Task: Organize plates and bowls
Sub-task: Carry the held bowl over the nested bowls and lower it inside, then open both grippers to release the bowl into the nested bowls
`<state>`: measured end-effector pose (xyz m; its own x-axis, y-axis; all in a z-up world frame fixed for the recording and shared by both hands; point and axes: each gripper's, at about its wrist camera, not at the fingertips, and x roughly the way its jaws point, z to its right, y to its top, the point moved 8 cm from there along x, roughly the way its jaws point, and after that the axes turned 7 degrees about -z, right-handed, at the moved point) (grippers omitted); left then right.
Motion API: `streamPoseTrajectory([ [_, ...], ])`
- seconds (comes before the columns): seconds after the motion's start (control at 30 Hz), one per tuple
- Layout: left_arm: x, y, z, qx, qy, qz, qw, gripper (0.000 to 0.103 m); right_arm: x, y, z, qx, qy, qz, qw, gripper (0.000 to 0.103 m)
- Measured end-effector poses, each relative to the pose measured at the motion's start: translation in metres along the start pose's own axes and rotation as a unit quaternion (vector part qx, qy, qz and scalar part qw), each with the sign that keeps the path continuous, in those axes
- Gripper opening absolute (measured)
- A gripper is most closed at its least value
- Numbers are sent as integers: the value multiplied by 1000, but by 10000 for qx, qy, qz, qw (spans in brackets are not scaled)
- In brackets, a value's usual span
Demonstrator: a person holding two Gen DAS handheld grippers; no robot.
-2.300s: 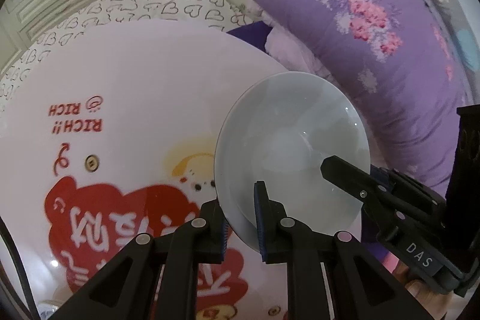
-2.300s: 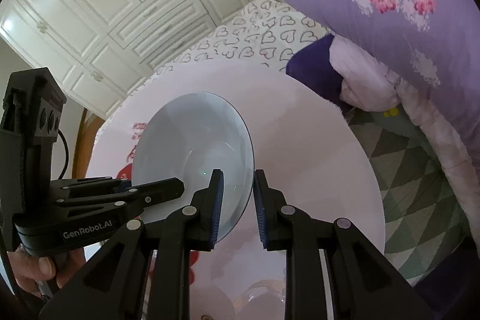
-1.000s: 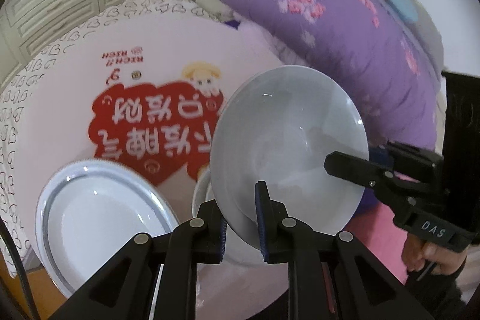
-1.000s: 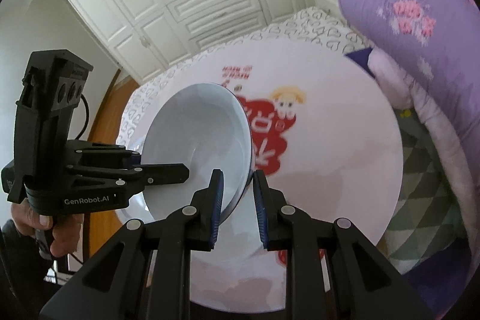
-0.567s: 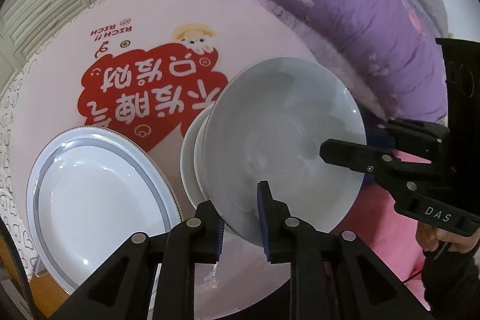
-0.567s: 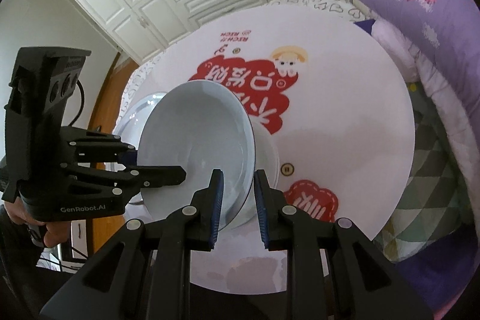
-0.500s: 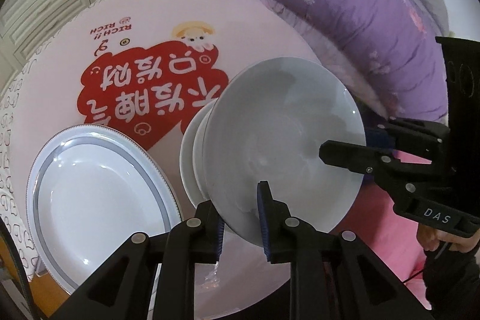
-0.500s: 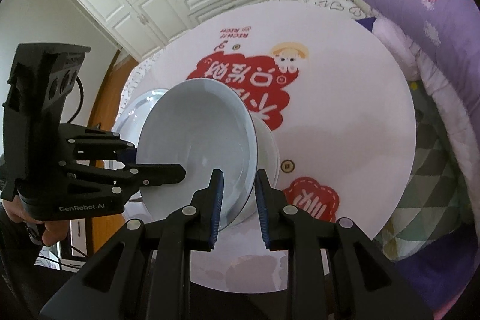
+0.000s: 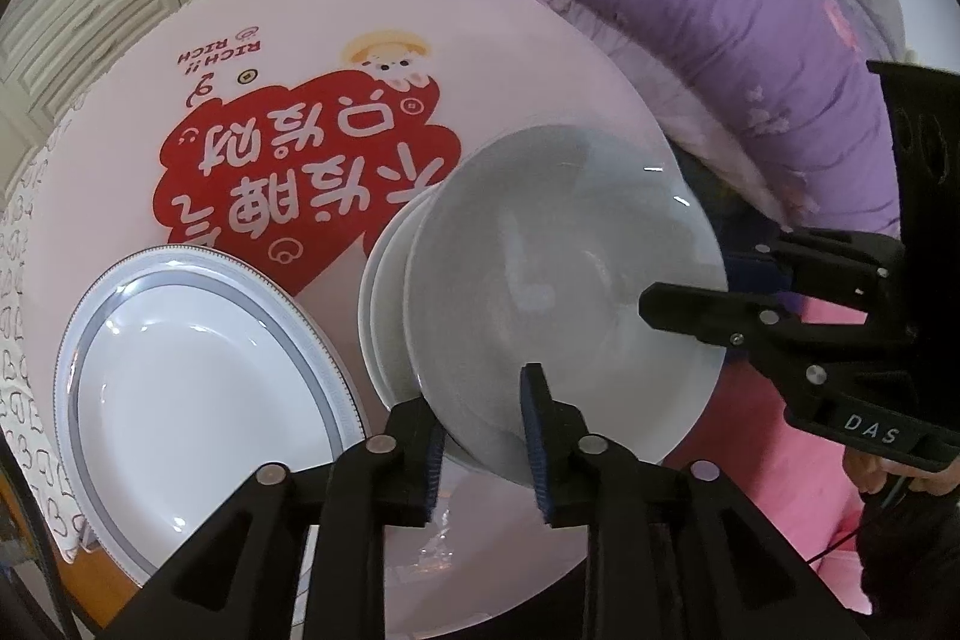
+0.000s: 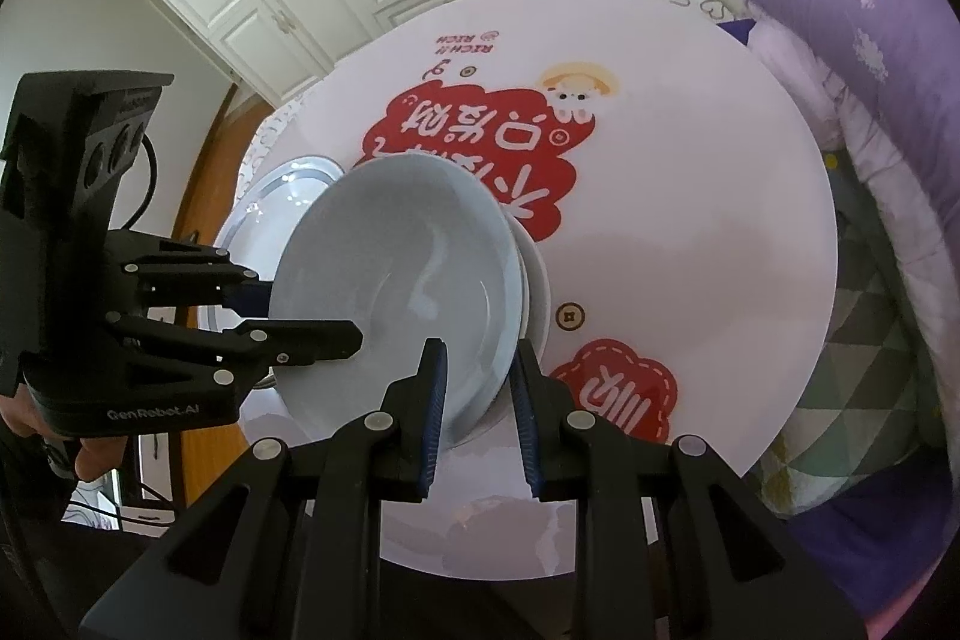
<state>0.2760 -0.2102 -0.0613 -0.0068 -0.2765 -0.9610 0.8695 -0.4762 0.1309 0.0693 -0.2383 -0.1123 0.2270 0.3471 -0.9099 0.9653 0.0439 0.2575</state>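
I see my left gripper (image 9: 483, 436) and right gripper (image 10: 477, 400) each clamping opposite rim edges of the pale grey glazed bowl (image 9: 564, 292). It sits mid-frame, tilted over a white bowl (image 9: 384, 304) on the round pink table (image 9: 510, 40), right of the grey-rimmed white plate (image 9: 198, 400).

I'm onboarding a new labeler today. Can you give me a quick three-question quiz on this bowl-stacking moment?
1. True or false: only one tool grips the grey bowl.
2. What lies directly under the grey bowl? A) the rimmed plate B) a white bowl C) a cup
3. Fill in: the rimmed plate sits on the round ____.

Key:
1. False: the left tool and right tool each clamp its rim.
2. B, the white bowl.
3. table.
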Motion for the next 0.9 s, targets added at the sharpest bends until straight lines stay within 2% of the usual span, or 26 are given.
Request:
streamPoseTrajectory([
  [0.1,-3,2,-2,-49,-47,26,10000,31,-1,0,-1,-20,-17,-6,10000,24],
  [0.23,-10,4,-5,-110,-130,97,9998,40,-3,0,-1,-32,-61,3,10000,43],
  [0.43,-17,2,-8,-141,-108,182,9997,45,-4,1,-5,-133,-168,14,9998,45],
  [0.5,-18,1,-8,-147,-109,197,9996,45,-4,1,-5,-155,-230,36,9996,50],
  [0.57,-21,1,-8,-145,-26,241,9996,54,-6,2,-5,-185,-301,72,9994,53],
  [0.6,-22,1,-10,-163,48,276,9995,65,-7,2,-6,-183,-307,86,9993,55],
  [0.63,-23,0,-10,-171,67,315,9993,72,-8,2,-5,-177,-305,108,9993,62],
  [0.73,-26,-2,-15,-233,62,357,9991,73,-12,4,-2,-165,-353,193,9991,75],
  [0.8,-27,-2,-20,-291,93,377,9988,74,-14,6,1,-90,-299,262,9992,88],
  [0.83,-27,-2,-23,-335,114,393,9986,75,-16,7,3,-36,-273,321,9991,101],
  [0.9,-27,-2,-28,-392,138,431,9982,80,-19,9,9,105,-235,474,9985,103],
])
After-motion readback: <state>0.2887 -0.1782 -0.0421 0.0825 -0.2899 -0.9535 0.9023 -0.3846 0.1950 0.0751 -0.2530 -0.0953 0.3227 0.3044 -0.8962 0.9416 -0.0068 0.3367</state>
